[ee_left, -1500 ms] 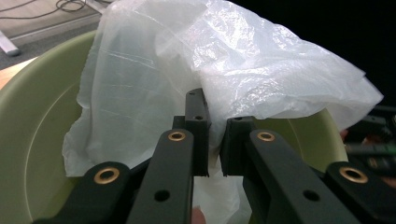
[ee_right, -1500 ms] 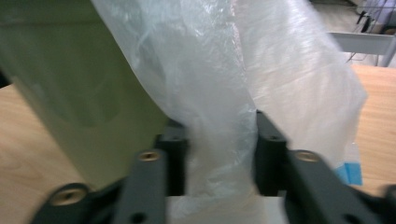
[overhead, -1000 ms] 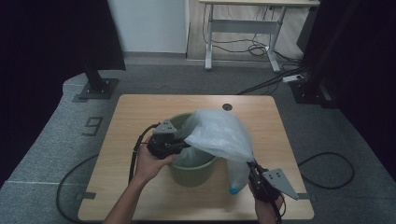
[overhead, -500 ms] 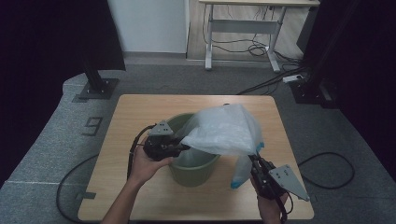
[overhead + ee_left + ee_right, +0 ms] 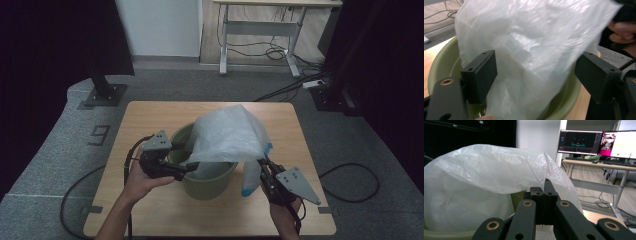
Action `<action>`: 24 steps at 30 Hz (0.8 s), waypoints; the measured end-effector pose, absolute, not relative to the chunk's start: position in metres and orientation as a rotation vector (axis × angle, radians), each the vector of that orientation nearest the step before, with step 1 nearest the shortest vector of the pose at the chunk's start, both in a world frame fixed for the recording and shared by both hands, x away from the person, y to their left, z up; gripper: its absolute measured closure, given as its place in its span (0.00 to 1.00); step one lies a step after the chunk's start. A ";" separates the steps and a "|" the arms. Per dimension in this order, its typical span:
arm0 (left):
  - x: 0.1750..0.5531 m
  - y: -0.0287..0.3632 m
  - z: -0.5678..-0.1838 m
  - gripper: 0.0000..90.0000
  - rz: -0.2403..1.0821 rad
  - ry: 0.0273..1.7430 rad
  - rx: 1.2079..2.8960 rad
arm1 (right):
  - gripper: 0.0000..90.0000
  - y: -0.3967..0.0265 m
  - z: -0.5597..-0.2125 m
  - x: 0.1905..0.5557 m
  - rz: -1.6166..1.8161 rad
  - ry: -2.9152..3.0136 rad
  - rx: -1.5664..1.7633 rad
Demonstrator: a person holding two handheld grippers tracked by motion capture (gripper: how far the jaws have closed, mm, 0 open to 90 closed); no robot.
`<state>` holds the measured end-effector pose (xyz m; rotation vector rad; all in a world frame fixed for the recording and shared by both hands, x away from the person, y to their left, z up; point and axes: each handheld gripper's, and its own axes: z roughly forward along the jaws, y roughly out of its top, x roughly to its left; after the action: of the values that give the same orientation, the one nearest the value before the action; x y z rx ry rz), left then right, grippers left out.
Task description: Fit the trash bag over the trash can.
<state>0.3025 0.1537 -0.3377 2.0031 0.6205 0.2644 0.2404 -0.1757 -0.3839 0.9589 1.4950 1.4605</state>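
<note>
A green bucket stands in the middle of the wooden table. A translucent white plastic bag with a blue edge billows over it and hangs partly inside. My left gripper sits at the bucket's left rim, and its jaws have just been opening. In the left gripper view the bag hangs between the wide-apart pads without being pressed, above the bucket rim. My right gripper is shut on the bag's right edge, raised beside the bucket.
A white desk frame with loose cables stands behind the table. Black stand bases sit on the floor at the left and the right. Monitors glow on a desk in the right gripper view.
The left gripper's jaws opened off the bag and the hand drew slightly left. The right gripper rose with the bag's edge, and the bag spread higher over the bucket.
</note>
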 end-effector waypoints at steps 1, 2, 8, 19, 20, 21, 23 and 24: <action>0.302 0.153 -0.336 0.19 0.266 0.617 2.005 | 0.98 -0.176 -0.384 0.241 1.459 1.496 0.961; 0.301 0.153 -0.335 0.19 0.269 0.615 2.005 | 0.98 -0.175 -0.385 0.242 1.453 1.501 0.961; 0.303 0.146 -0.329 0.20 0.263 0.622 1.986 | 0.98 -0.169 -0.388 0.241 1.412 1.525 0.941; 0.313 0.122 -0.333 0.21 0.195 0.667 1.994 | 0.98 -0.142 -0.400 0.234 1.408 1.632 0.843; 0.314 0.121 -0.333 0.21 0.188 0.668 1.998 | 0.98 -0.139 -0.401 0.233 1.407 1.639 0.832; 0.314 0.119 -0.334 0.21 0.183 0.670 2.001 | 0.98 -0.138 -0.401 0.232 1.405 1.645 0.824; 0.315 0.116 -0.336 0.21 0.175 0.669 2.008 | 0.98 -0.134 -0.403 0.229 1.404 1.657 0.805; 0.315 0.116 -0.336 0.21 0.171 0.670 2.008 | 0.98 -0.133 -0.403 0.228 1.395 1.659 0.793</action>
<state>0.3149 0.1157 -0.3361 2.0082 0.6698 0.1714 0.2282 -0.1326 -0.4032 0.7927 1.6592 1.3945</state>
